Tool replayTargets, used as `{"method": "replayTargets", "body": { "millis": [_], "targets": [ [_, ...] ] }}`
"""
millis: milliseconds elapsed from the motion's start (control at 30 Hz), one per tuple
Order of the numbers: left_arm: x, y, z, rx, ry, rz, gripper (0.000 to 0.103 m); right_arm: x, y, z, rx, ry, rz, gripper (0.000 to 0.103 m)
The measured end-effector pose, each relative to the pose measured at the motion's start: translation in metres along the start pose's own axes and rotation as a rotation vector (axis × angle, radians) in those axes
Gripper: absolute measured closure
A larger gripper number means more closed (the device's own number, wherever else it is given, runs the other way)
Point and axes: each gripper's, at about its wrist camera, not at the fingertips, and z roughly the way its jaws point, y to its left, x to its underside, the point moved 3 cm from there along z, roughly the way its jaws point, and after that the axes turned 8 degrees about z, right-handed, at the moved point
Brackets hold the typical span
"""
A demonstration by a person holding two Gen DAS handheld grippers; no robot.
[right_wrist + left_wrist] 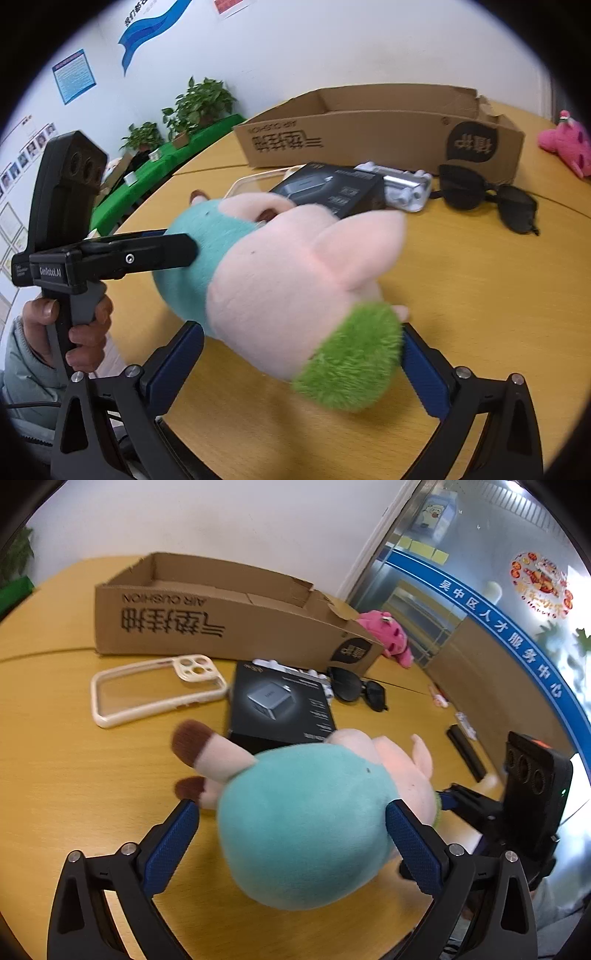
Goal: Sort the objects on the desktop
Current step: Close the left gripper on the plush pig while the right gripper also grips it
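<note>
A plush pig with a teal body, pink head and green tuft lies on the yellow table. My left gripper has its blue pads against the teal body on both sides. My right gripper spans the pig's pink head and green tuft; its right pad touches the tuft, the left pad stands a little apart. The left gripper also shows in the right wrist view, pressed into the teal body. An open cardboard box stands at the back.
Behind the pig lie a black charger box, a clear phone case, black sunglasses and a clear plastic item. A pink plush sits by the box's right end. A black bar lies at the right.
</note>
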Motion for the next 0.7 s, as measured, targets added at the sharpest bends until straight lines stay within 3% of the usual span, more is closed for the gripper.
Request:
{"method": "replayTargets", "body": {
  "millis": [133,300,433,500,533,600,700],
  "targets": [
    [0.004,-0.006,0.001,-0.001,0.019,0.051,0.009,0.002,0.012,0.003,0.003,0.006,-0.052,0.001],
    [0.007,0.002,-0.004,0.049,0.047,0.028,0.009,0.001,-0.003,-0.011,-0.039,-0.017,-0.043,0.001],
    [0.006,0.005,0.006,0.097,0.056,0.01,0.008,0.006,-0.014,0.0,-0.022,0.046,-0.074,0.002],
    [0.006,0.006,0.009,0.13,0.068,-0.012,0.009,0.012,-0.002,0.013,0.013,0.083,-0.148,0.007],
    [0.006,0.006,0.008,0.135,0.071,-0.014,0.011,0.013,0.002,0.018,0.016,0.102,-0.162,0.021],
    [0.005,0.005,0.006,0.129,0.074,-0.011,0.013,0.013,0.008,0.026,0.054,0.108,-0.174,0.022],
    [0.001,0.006,0.0,0.121,0.063,-0.026,0.016,0.007,0.007,0.025,0.015,0.101,-0.134,0.027]
  ]
}}
